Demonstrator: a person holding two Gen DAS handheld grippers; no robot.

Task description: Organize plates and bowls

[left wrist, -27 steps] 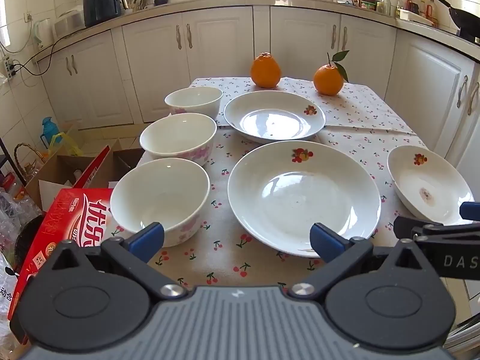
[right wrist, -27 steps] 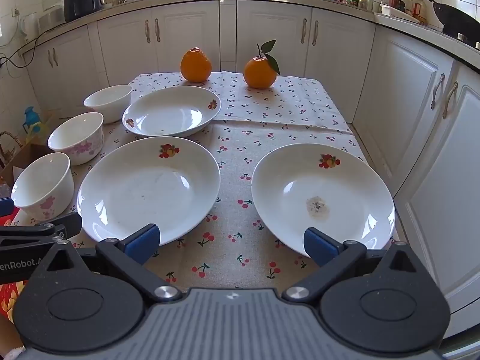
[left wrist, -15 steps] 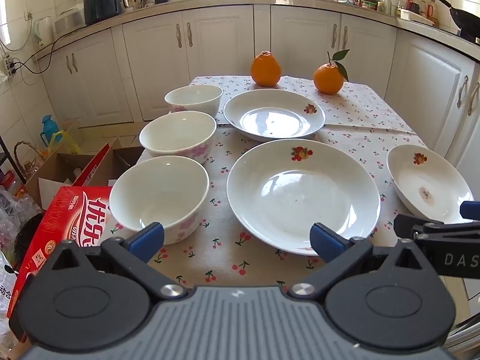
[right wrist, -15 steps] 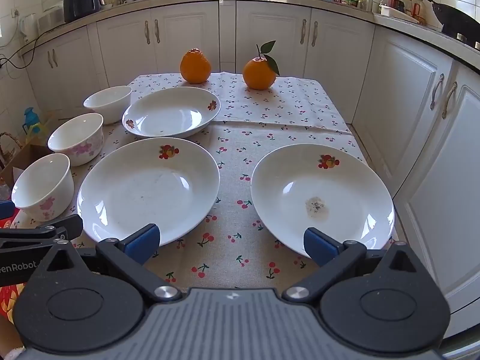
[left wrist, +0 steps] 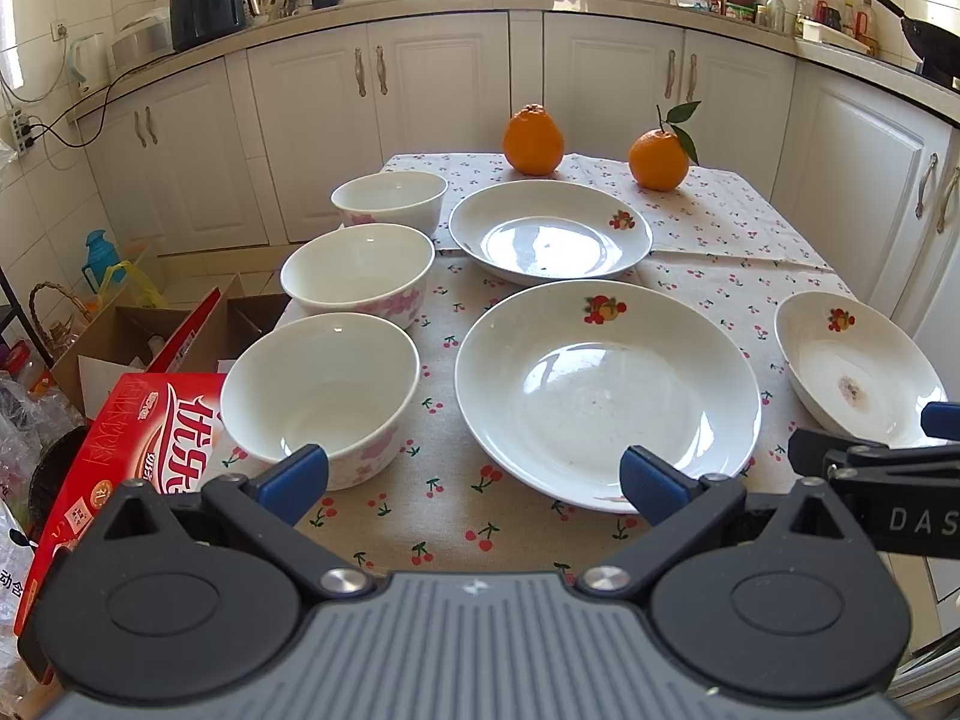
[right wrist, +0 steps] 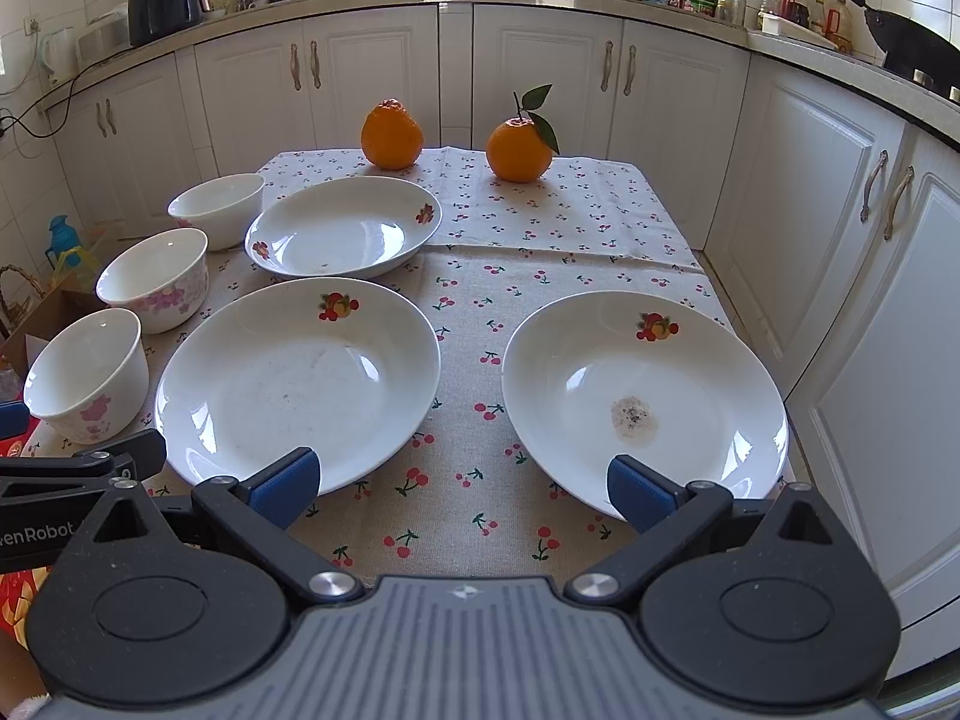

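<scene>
Three white bowls stand in a row on the table's left side: near (left wrist: 321, 387), middle (left wrist: 358, 273), far (left wrist: 390, 201). Three white plates lie on the cherry-print cloth: a far one (left wrist: 549, 231), a near middle one (left wrist: 606, 390) and a right one with a stain (right wrist: 642, 396). My left gripper (left wrist: 474, 480) is open and empty, low at the front edge between the near bowl and the middle plate. My right gripper (right wrist: 462, 483) is open and empty, at the front edge between the middle plate (right wrist: 300, 378) and the right plate.
Two oranges (left wrist: 533, 140) (left wrist: 658, 159) sit at the table's far end. A red carton (left wrist: 120, 456) and open cardboard boxes (left wrist: 138, 330) are on the floor at the left. White cabinets (right wrist: 840, 210) run close along the right and back.
Both grippers have edged very slightly; the scene sits a touch higher in the left view. Nothing was grasped or moved.
</scene>
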